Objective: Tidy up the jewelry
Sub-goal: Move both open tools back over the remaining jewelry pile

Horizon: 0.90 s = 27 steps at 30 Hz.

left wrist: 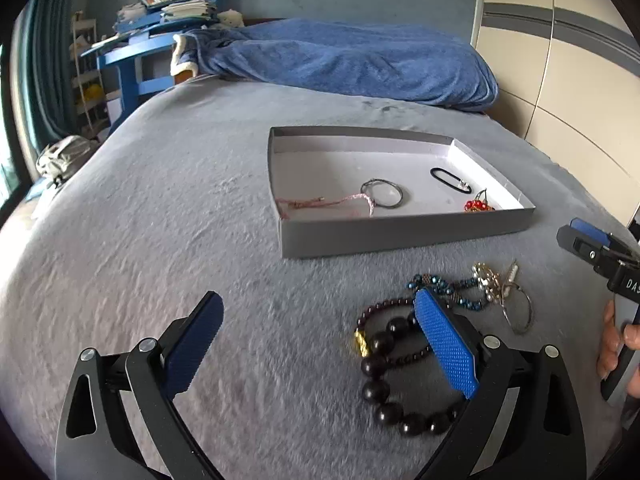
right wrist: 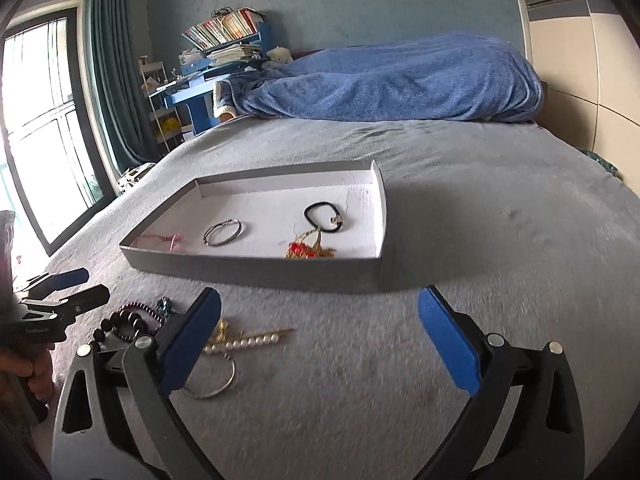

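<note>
A shallow gray box [left wrist: 404,236] sits on the bed [left wrist: 180,220], and it is the home for the jewelry. Four pieces lie in it, spread apart so they do not tangle: a pink cord [left wrist: 320,203] at the 9 o'clock side, a thin gray bangle [left wrist: 381,193] near the middle, a black band [left wrist: 450,180] at about 2 o'clock, and a red and gold piece [right wrist: 308,249] at the near edge.

The rest waits in a heap on the bed, at 6 o'clock from the box. There is a big dark bead bracelet [left wrist: 396,376], a blue bead string [left wrist: 452,286], a pearl pin [right wrist: 244,342] and a silver ring hoop [right wrist: 218,384].

The left gripper [left wrist: 320,344] is wide open and holds nothing. Its fingers [left wrist: 444,344] hang by the dark beads, probably to pick them up next.

The right gripper [right wrist: 320,344] is wide open and empty too. The pearl pin is at its 9 o'clock side, so it looks ready for that one.
</note>
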Motion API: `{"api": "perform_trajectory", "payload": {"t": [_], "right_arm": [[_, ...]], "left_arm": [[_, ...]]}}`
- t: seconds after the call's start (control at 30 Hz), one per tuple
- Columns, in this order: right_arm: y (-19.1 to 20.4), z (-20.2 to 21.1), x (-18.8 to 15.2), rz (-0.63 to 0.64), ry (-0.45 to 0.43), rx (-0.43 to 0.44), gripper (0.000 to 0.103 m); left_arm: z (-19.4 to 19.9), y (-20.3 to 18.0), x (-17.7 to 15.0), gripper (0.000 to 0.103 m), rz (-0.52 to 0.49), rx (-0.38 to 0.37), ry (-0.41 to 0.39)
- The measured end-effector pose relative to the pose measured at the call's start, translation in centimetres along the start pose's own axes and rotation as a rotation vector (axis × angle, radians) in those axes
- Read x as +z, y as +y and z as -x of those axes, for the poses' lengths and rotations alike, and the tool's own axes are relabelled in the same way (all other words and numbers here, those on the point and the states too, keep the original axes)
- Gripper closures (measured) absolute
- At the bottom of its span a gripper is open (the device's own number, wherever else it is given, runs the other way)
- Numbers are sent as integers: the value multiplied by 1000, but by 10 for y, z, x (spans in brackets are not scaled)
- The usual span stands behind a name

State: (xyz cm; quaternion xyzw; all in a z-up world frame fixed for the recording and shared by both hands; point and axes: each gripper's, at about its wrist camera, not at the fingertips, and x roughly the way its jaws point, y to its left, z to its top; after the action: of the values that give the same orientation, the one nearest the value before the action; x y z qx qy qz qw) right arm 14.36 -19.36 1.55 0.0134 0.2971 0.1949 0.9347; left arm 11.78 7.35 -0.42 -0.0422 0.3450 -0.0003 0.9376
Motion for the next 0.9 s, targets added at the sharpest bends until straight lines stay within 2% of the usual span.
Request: {"api": "perform_trajectory", "payload": {"t": [0.13, 0.27, 0.6, 0.9], "right_arm": [[2, 4, -10, -12, 15, -9, 6], [7, 9, -16, -3, 17, -5, 6], [13, 11, -19, 18, 22, -4, 6], [39, 10, -24, 131, 51, 66, 6]], "left_arm": [[10, 2, -11, 7, 27, 15, -14], [24, 8, -13, 6, 60, 32, -68], [28, -6, -18, 6, 11, -19, -32], [20, -17, -22, 6, -36, -65, 34]]}}
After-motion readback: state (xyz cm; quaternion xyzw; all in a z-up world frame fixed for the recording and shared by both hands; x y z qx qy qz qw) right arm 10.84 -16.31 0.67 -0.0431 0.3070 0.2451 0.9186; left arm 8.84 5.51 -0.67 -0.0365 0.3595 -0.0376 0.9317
